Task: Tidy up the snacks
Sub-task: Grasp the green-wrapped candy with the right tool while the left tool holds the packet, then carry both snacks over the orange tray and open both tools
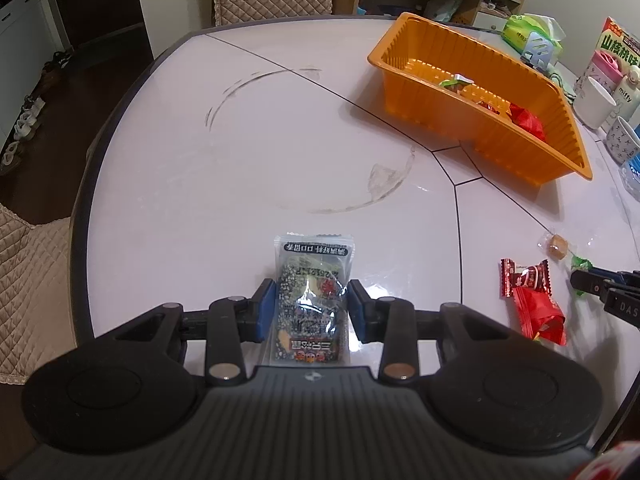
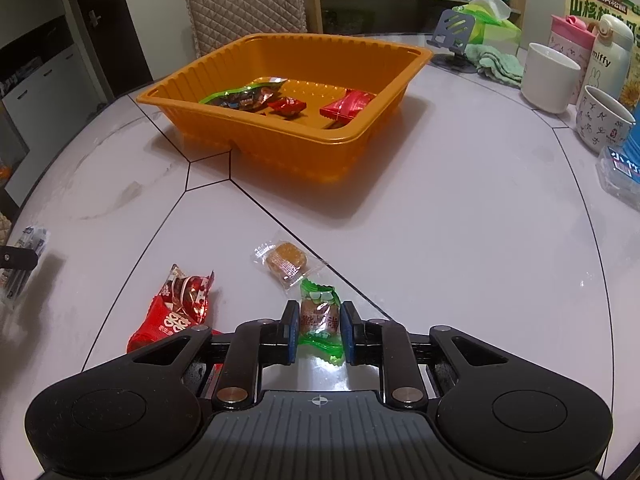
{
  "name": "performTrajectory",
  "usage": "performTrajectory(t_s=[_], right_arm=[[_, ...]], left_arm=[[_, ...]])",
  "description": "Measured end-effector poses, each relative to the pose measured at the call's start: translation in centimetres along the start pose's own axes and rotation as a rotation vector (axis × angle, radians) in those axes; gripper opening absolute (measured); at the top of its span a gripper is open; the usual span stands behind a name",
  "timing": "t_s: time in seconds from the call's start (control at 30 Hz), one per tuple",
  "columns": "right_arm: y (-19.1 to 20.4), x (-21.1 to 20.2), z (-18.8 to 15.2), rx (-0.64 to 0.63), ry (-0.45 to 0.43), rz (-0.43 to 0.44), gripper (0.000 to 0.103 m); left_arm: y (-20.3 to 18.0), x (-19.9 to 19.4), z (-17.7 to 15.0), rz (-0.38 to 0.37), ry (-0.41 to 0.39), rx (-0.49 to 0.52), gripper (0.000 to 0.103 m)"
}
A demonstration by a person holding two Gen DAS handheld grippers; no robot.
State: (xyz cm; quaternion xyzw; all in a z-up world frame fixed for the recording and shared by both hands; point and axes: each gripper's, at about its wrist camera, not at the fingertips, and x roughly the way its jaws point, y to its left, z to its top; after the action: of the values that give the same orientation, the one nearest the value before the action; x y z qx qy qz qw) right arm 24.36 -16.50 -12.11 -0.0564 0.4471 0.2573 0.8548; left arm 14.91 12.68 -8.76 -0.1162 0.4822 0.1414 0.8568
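Note:
My left gripper is shut on a black-and-silver snack packet that rests on the white table near its front edge. My right gripper is shut on a green-wrapped candy lying on the table. Beside it lie a clear-wrapped brown candy and two red packets. The orange tray stands farther back, holding a green-and-dark packet and two red snacks. In the left wrist view the tray is at the upper right and the right gripper's tip shows at the right edge.
Mugs, a white bottle, a snack box and a blue pack crowd the table's right side. A phone stand and green cloth sit behind the tray. Quilted chairs stand at the far edge.

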Motion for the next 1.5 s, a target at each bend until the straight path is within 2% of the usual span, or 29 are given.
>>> performTrajectory(t_s=[0.57,0.8,1.2,1.5], right_arm=[[0.0,-1.9,1.0,0.011,-0.036,0.024,0.022],[0.2,-3.0,2.5,0.031,-0.069,0.069,0.022],[0.6,-3.9,7.6,0.07,-0.145,0.157,0.022],[0.1,-2.0,12.8,0.1,-0.195,0.185,0.022]], left_arm=[[-0.1,-0.9,1.1,-0.009,-0.025,0.011,0.035],[-0.7,-1.3,2.7,-0.03,-0.052,0.032,0.035],[-4.5,-1.9,7.9,-0.12,-0.128,0.128,0.035],[-8.7,-0.9,14.1,-0.18,-0.191,0.239,0.035]])
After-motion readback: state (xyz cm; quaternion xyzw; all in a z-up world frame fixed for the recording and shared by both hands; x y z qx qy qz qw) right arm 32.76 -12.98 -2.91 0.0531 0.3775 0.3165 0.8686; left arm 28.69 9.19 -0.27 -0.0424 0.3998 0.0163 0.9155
